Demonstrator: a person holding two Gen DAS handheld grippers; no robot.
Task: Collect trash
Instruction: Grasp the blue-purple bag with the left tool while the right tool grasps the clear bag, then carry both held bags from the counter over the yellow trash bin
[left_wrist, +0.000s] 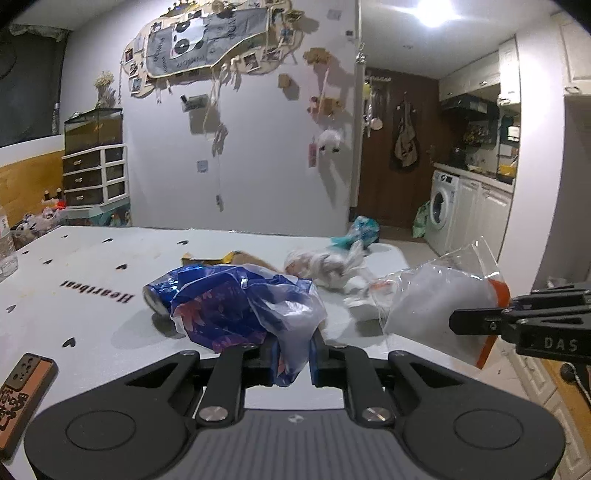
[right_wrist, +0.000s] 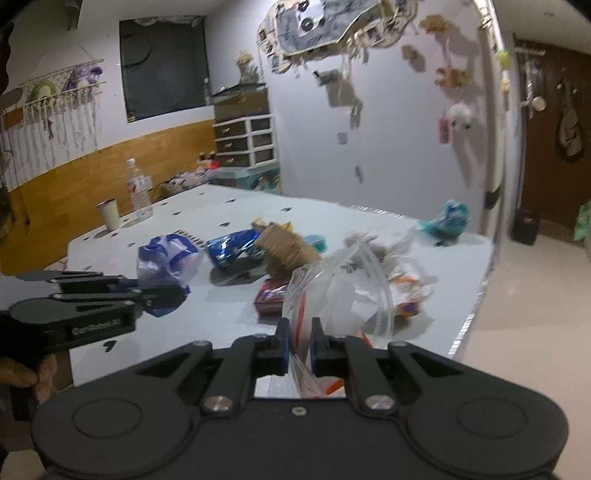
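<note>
Above the white heart-printed bench (left_wrist: 92, 258), the left gripper (left_wrist: 293, 354) has its fingers clamped on a crumpled blue-and-clear plastic bag (left_wrist: 236, 310). Beside it, the right gripper (right_wrist: 297, 347) has its fingers pinched on a clear zip bag with an orange strip (right_wrist: 332, 291). More wrappers litter the bench.

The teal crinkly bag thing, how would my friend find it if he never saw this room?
Start at the big white table with little black hearts. Go to its far corner near the brown door. The teal bag sits alone there, apart from the trash pile in the middle; it is the only blue-green piece.
</note>
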